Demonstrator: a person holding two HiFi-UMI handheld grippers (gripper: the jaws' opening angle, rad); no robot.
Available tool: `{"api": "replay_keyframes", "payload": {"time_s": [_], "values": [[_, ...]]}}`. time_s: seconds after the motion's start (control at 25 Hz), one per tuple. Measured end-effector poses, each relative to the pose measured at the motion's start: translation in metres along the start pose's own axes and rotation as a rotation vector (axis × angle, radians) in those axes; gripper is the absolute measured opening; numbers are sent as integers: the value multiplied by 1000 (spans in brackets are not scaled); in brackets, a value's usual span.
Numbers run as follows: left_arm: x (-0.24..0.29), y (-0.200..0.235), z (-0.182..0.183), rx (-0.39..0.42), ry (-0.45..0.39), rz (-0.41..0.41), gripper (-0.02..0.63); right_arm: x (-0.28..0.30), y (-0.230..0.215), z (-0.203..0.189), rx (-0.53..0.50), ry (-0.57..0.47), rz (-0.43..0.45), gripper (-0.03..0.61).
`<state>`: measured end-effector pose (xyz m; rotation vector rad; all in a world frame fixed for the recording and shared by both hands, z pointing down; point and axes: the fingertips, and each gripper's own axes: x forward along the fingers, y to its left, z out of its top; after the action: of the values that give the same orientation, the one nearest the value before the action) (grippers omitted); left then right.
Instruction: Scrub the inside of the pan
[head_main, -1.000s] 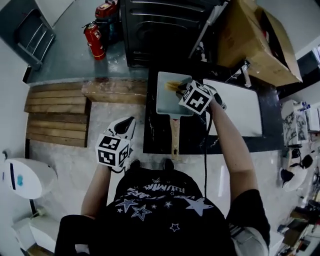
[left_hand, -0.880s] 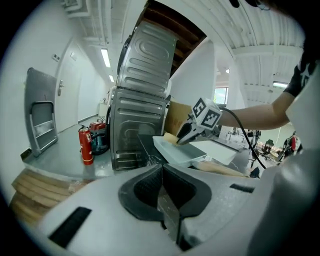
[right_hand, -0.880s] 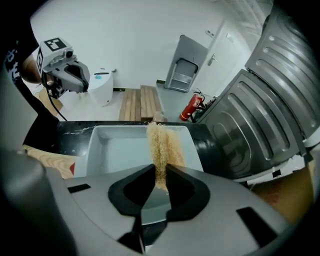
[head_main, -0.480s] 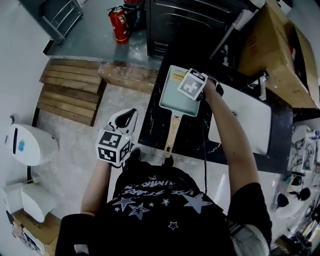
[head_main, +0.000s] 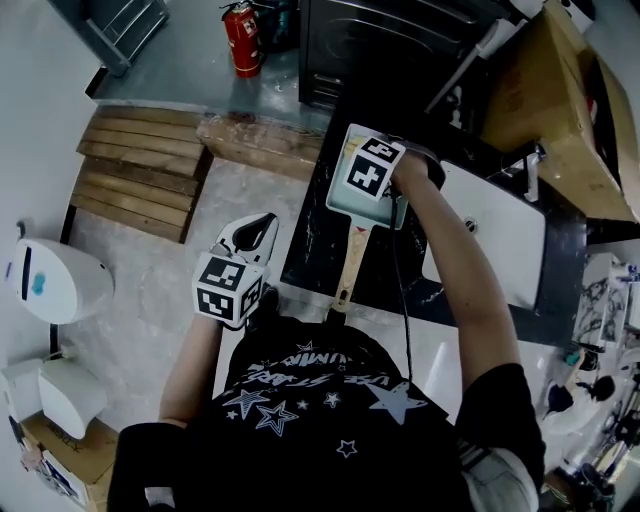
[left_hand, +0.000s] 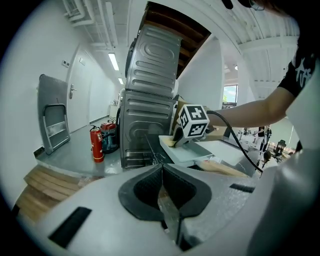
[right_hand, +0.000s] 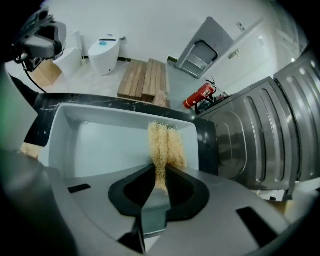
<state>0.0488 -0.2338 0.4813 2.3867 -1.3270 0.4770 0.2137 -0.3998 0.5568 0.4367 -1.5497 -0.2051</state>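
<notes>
Counter (head_main: 312, 255) is carrying pan (right_hand: 100, 145), handle at 6 o'clock; right gripper (right_hand: 161, 169) is pinching scrubber (right_hand: 165, 142) by its 12 o'clock wall, left gripper (left_hand: 162, 174) idling shut.

A red fire extinguisher (head_main: 243, 38) stands near a slatted wooden pallet (head_main: 140, 175).

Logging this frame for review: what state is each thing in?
right hand-held gripper: shut on the scrub pad
scrub pad: clamped, reaching into the pan
pan: flat on the black counter, holding nothing but the pad
left hand-held gripper: shut, empty, held off the counter
fire extinguisher: standing upright
</notes>
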Motion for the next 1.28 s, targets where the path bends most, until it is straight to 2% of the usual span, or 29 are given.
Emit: {"api": "replay_keyframes", "payload": {"time_s": [0.12, 0.64, 0.8, 0.92, 1.28], "values": [[2, 2, -1, -11, -3, -18, 9, -2, 7, -1, -56, 26, 14, 60], [0, -2, -7, 16, 8, -91, 9, -31, 67, 5, -86, 49, 167, 61], [-4, -5, -11, 21, 11, -106, 9, -41, 88, 6, -168, 38, 212, 61], [-6, -7, -13, 28, 15, -118, 9, -46, 98, 7, -189, 32, 239, 61], [-14, -9, -15, 31, 9, -126, 9, -48, 102, 6, -165, 41, 220, 61]]}}
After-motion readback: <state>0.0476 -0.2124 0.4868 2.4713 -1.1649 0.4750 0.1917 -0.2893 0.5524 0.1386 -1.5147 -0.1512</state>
